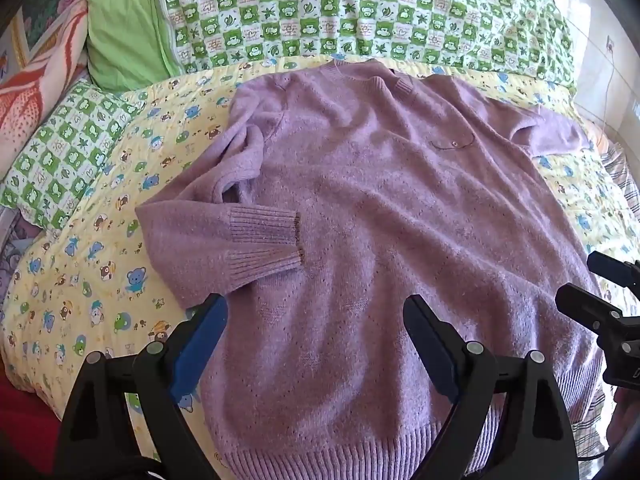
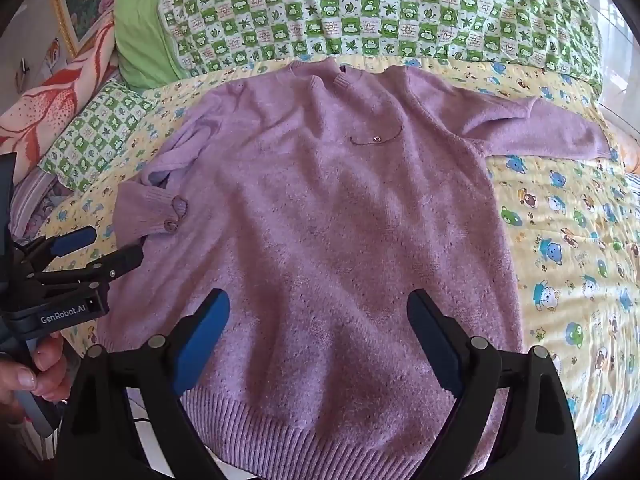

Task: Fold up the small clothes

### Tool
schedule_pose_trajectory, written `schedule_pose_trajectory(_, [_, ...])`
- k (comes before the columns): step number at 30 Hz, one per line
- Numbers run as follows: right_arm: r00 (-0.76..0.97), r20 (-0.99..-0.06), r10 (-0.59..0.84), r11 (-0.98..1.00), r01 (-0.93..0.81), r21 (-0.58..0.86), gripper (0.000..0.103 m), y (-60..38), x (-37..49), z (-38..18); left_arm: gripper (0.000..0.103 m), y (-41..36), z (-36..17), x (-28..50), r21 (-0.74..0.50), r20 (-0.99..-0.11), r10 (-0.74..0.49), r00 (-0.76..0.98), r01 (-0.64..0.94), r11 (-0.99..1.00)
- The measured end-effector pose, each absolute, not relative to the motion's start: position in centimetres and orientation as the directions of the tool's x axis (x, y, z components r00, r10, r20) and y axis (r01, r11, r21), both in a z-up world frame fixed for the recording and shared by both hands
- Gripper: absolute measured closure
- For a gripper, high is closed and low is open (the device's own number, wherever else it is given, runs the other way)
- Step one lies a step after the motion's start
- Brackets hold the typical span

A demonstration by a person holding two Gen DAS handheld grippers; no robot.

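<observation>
Left wrist view is showing the left tool (image 1: 316,316) hovering with jaws spread wide and nothing between them, over the lower middle of the frame, above the purple sweater (image 1: 360,200). Sweater is lying face up on the yellow cartoon-print quilt (image 1: 80,280) of the bed, filling the centre; one sleeve (image 1: 224,240) is already lying folded across the body at centre left, the other sleeve (image 2: 540,132) is stretching out toward upper right in the right wrist view. Right tool (image 2: 318,316) is likewise gaping, empty, above the ribbed hem (image 2: 312,440). Judgement: folding is at an early stage; next move calls for pinching the outstretched sleeve and carrying it inward.
</observation>
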State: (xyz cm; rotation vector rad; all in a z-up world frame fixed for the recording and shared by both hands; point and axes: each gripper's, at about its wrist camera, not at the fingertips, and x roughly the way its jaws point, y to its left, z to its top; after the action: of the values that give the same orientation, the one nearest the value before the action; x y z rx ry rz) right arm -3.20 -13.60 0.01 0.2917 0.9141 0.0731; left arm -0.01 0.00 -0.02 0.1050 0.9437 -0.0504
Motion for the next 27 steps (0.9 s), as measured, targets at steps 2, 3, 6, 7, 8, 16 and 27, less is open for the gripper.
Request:
schedule_pose_trajectory(2, [0.602,-0.777,0.186,0.960,0.059,0.275,0.013,-13.57,-3.21,-0.08,0.013,-0.10,-0.15,-0.11,0.086,-0.813,0.015,0.582,0.093,0.992])
schedule_pose_trajectory(3, [0.596,-0.781,0.187,0.960,0.058,0.274,0.013,-13.61,-3.26,-0.14,0.013,-0.09,-0.21,-0.16,0.089,-0.814,0.017,0.581,0.096,0.991])
schedule_pose_trajectory(6, [0.579,-0.792,0.193,0.960,0.055,0.274,0.013,-13.66,-3.34,-0.30,0.013,-0.13,-0.33,-0.19,0.084,-0.820,0.013,0.573,0.098,0.992])
schedule_pose_trajectory(7, [0.574,-0.796,0.193,0.961,0.054,0.272,0.013,-13.67,-3.36,-0.36,0.013,-0.34,-0.23,-0.13,0.085,-0.821,0.014,0.570,0.097,0.992])
schedule_pose_trajectory(8, [0.570,-0.799,0.192,0.961,0.054,0.270,0.013,-13.65,-3.37,-0.42,0.013,-0.24,-0.39,0.05,0.074,-0.821,0.007,0.571,0.095,0.993])
schedule_pose_trajectory(16, [0.554,-0.810,0.193,0.963,0.053,0.265,0.013,-13.70,-3.50,-0.84,0.012,0.02,-0.19,0.30,0.079,-0.831,0.012,0.557,0.097,0.992])
schedule_pose_trajectory(27, [0.552,-0.811,0.193,0.961,0.060,0.270,0.013,-14.08,-3.40,-0.93,0.012,-0.25,-0.24,0.50,0.078,-0.832,0.008,0.555,0.103,0.992])
